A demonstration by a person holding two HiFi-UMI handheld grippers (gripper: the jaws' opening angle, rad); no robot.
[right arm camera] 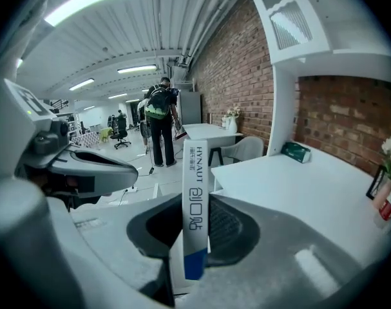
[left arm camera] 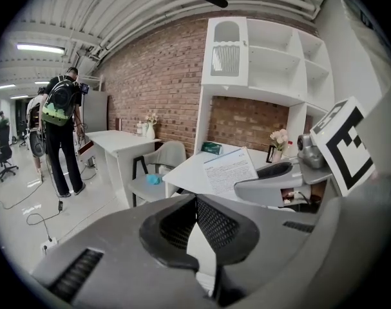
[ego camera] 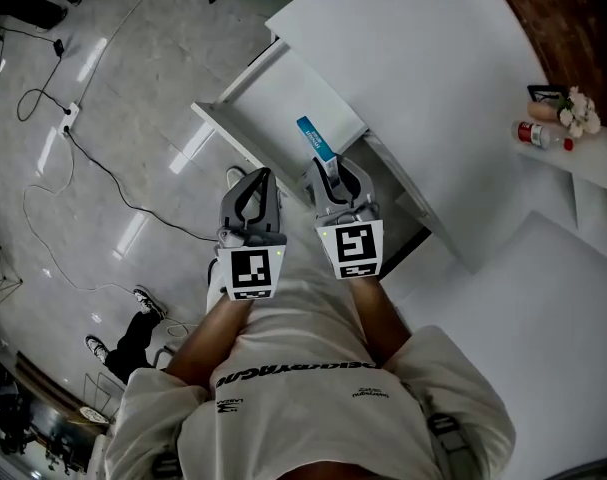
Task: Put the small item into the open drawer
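A slim white box with a blue end (ego camera: 317,147) stands upright between the jaws of my right gripper (ego camera: 333,180), which is shut on it. In the right gripper view the box (right arm camera: 196,192) rises out of the right gripper (right arm camera: 195,206), with print down its face. It hangs over the near edge of the open white drawer (ego camera: 288,93), which sticks out from the white desk (ego camera: 433,58). My left gripper (ego camera: 254,190) is beside it on the left, shut with nothing in it; in the left gripper view its pads (left arm camera: 195,201) meet at the tips.
A bottle (ego camera: 539,136) and flowers (ego camera: 581,111) sit on a shelf at the right. Cables (ego camera: 83,158) trail over the glossy floor at the left. A person with a green backpack (left arm camera: 60,131) stands farther off, near a chair (left arm camera: 162,163). A green box (right arm camera: 299,151) lies on the desk.
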